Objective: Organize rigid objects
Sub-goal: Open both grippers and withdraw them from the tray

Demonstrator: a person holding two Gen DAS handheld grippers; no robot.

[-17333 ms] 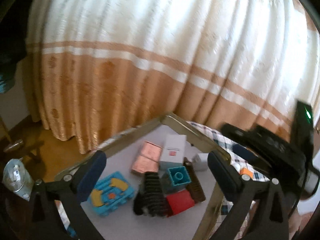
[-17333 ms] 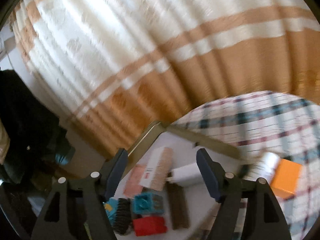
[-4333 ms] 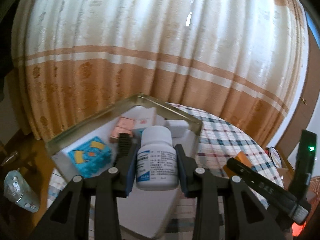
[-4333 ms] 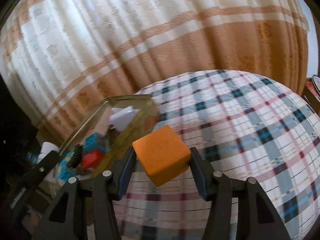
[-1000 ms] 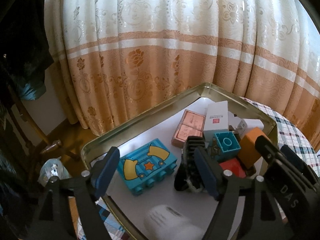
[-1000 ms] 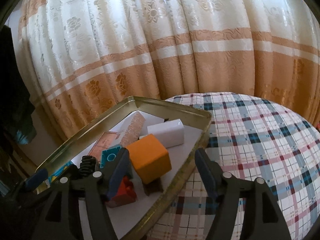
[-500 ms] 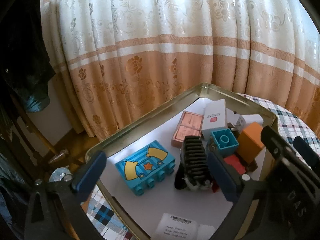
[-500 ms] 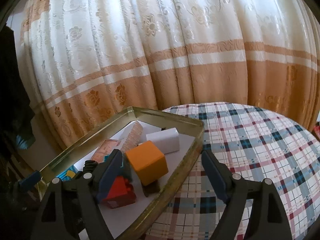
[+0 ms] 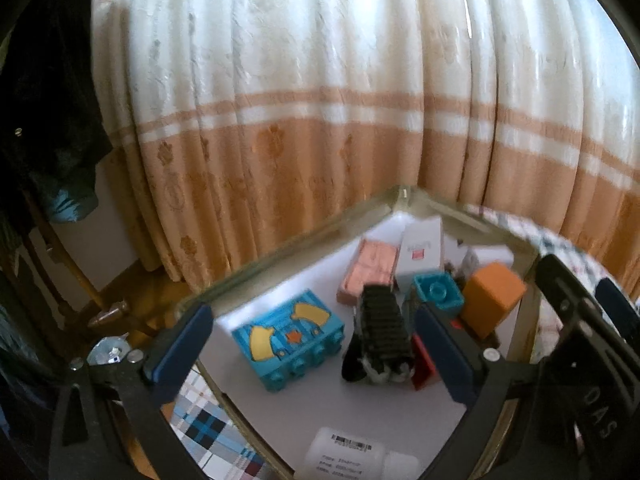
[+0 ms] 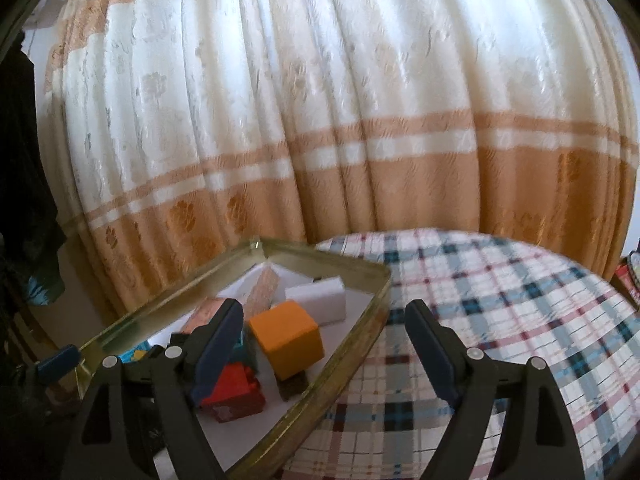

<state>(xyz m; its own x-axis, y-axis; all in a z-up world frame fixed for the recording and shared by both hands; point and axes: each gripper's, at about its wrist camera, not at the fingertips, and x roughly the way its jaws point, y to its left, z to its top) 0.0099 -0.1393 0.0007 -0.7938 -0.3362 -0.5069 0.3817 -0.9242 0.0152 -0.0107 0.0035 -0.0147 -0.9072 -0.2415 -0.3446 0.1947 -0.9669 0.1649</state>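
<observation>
The left gripper [image 9: 316, 354] hangs over the shallow metal tray [image 9: 280, 248], its 2 blue-padded jaws spread wide after just opening, with nothing pinched between them. Below it, at the tray's near edge, a white plastic pill bottle [image 9: 352, 458] lies on its side, smooth and cylindrical, its printed label facing up. The tray has a brassy, reflective rim with rounded corners and a flat white floor. On that floor, toward the left edge, sits a turquoise studded toy brick [image 9: 290, 338] with yellow curved shapes and an orange star on top. Just beside it lies a black ribbed object [image 9: 382, 328], finned like a comb; what it is I cannot tell. Toward the far corner are a pink rectangular block [image 9: 370, 270], an upright white box [image 9: 420, 250] with a small red mark, and a teal hollow brick [image 9: 438, 294]. The right gripper [image 10: 324, 346] straddles the tray's right rim, its jaws likewise parted after widening a moment ago, gripping nothing. Between them, resting inside the tray near that rim, is the orange cube [image 10: 288, 336], matte and sharp-edged, tilted atop a brown piece, with a red brick [image 10: 236, 394] touching its lower left and a white block [image 10: 318, 300] just behind. The tray stands on a round table under a plaid tablecloth [image 10: 500, 320], before a pleated cream-and-tan curtain [image 10: 320, 120].
</observation>
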